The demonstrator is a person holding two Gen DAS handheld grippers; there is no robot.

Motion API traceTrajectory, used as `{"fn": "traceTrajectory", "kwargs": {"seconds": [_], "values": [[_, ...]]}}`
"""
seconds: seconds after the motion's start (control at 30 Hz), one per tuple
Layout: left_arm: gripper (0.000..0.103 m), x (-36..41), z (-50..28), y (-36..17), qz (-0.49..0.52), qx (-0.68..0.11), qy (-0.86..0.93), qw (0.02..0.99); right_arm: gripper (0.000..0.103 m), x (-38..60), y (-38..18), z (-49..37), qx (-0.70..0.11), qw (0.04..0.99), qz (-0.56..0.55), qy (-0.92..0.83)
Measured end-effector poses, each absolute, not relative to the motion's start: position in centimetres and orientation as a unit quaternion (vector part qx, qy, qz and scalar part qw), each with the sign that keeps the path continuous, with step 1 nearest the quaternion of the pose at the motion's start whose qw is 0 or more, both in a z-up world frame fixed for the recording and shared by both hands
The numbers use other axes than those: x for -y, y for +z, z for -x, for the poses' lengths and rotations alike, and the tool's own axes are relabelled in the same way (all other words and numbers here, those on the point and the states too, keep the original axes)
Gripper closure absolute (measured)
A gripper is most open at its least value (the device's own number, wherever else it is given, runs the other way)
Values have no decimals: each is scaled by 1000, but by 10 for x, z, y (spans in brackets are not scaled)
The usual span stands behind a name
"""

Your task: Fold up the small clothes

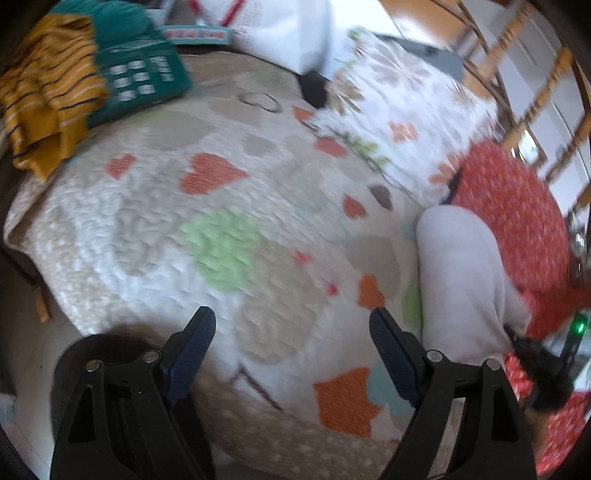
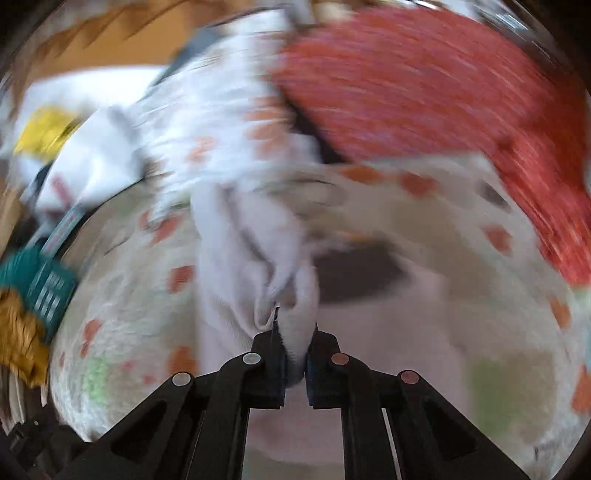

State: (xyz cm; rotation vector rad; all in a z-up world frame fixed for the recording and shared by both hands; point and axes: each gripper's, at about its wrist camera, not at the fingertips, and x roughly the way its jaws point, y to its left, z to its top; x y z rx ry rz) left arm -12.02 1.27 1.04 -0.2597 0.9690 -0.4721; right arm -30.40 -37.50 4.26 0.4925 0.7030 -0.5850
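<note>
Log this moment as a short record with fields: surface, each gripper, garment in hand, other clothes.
surface: heart-print blanket
left gripper: open, holding nothing, above the blanket
right gripper: shut on pale garment
pale garment: bunched, hanging from the grip
other clothes: red garment at right; teal garment and mustard striped garment at far left
image quality: both views motion-blurred

No legible text in either view; motion blur throughout. Teal garment [image 1: 142, 79] carries rows of white printed blocks, unreadable. Teal band [image 1: 197, 35] behind it shows red lettering, too smeared to read. Heart-print blanket [image 1: 207, 206] bears dark stroke marks, undecipherable.
</note>
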Motion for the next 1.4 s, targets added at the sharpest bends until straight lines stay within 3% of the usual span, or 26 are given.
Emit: {"fn": "traceTrajectory", "kwargs": {"seconds": [0.13, 0.27, 0.33, 0.5, 0.7, 0.9, 1.1, 1.27, 1.4], "values": [[19, 24, 132, 3, 87, -482, -250, 835, 95, 407, -9, 346, -369, 829, -297, -299], [19, 58, 147, 5, 41, -486, -275, 829, 90, 425, -26, 370, -345, 825, -360, -267], [19, 68, 154, 8, 21, -481, -283, 830, 81, 427, -20, 374, -339, 829, -356, -266], [19, 80, 163, 11, -14, -465, -283, 839, 81, 416, 6, 390, -302, 847, -325, -294], [19, 85, 163, 10, -19, -471, -280, 836, 81, 375, 31, 344, -308, 886, -249, -241], [19, 82, 170, 19, -36, -449, -282, 847, 81, 340, -16, 284, -394, 875, -193, -204], [19, 81, 173, 21, -61, -421, -272, 863, 81, 301, -42, 309, -412, 875, -128, -218], [19, 82, 174, 17, -64, -426, -274, 860, 78, 316, -26, 342, -370, 884, -178, -226], [19, 83, 181, 19, -83, -413, -266, 867, 70, 340, -20, 364, -339, 879, -211, -262]]}}
